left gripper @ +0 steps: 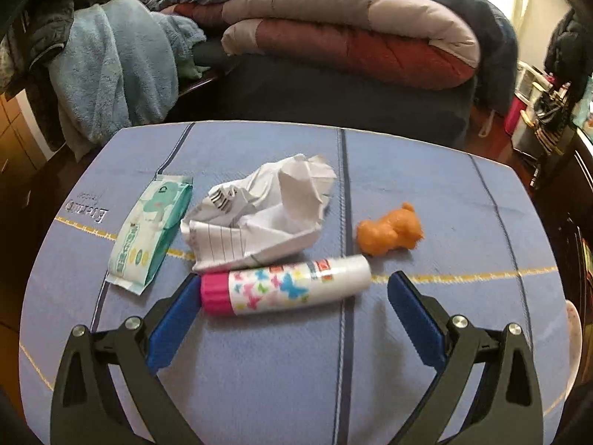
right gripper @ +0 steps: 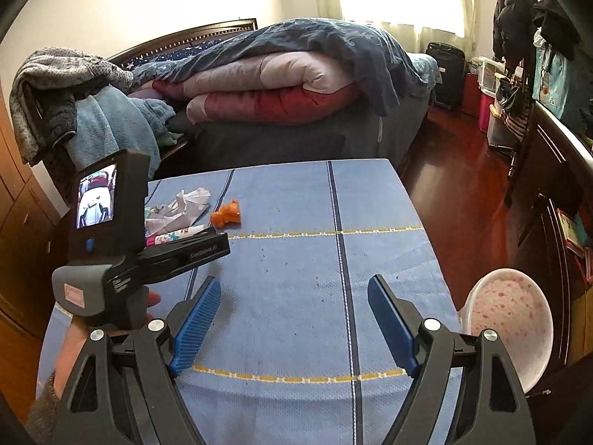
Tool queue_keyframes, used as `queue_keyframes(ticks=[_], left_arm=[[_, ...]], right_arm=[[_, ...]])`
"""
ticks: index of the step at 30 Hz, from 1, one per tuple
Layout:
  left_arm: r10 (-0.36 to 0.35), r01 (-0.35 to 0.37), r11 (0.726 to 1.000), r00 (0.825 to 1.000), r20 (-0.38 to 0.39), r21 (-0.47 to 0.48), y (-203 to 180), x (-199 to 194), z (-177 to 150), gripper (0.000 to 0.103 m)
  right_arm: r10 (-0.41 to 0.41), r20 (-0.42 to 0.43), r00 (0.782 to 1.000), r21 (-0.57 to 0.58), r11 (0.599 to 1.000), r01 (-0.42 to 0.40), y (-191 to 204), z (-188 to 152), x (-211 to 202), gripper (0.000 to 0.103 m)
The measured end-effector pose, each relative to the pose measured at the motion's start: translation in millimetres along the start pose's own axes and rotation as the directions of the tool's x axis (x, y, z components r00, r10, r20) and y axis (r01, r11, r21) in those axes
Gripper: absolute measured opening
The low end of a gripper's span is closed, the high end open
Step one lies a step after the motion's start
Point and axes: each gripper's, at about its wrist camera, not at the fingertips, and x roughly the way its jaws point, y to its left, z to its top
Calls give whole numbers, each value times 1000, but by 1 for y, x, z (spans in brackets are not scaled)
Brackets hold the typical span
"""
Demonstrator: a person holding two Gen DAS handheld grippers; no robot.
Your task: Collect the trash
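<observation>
We see a tabletop (left gripper: 281, 363) covered in a blue striped cloth, and we take the crumpled sheet of paper (left gripper: 259, 215) lying near its middle as our landmark. Just left of the crumpled paper lies a pack of wet wipes (left gripper: 148, 230), and just in front of the paper, touching its near edge, a white bottle with a pink cap and a butterfly print (left gripper: 285, 289) lies on its side. To the right of the paper, a little apart from it, sits a small orange toy animal (left gripper: 389, 231). Our left claw (left gripper: 292, 289) stands wide and released in front of the paper, with the bottle lying between its blue fingers; the left finger (left gripper: 174, 319) is at the pink cap, though we cannot tell whether it touches. Our right claw (right gripper: 294, 291) is also spread wide and grasps nothing; it hangs over bare cloth well to the right of the paper (right gripper: 185, 204) and nearer to us. In the right wrist view the left gripper's body, with a small lit screen (right gripper: 96, 200), shows in front of the paper, held in a hand (right gripper: 74, 337). Far right of the paper, beside the tabletop's edge (right gripper: 426, 259), stands a white bin lined with a pink-flowered pattern (right gripper: 511, 319). Beyond the paper a bed carries a folded quilt (left gripper: 352, 37).
</observation>
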Motion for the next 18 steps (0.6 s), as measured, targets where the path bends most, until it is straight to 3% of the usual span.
queue_keyframes(ticks=[3,7,14,18], left_arm=[[-12,12,1000,1000,-11,-26,3,6,-1,99],[-5,5,1000,1000,23,-9,6,5,-2,88],[-69,69,998,998,16,-5,34,-9,-17,88],[-71,72,997,997,12,-21,65,-22,-28,88]], right_arm=[[-5,-4,1000,-7,1000,5,2,3,6,81],[-18,-7,1000,-11,1000,18,6,7,13,81],[-7,-31,999,-9,1000,7,21,23,42,83],[-4,-88,996,-30,1000,1,37,32,83,83]])
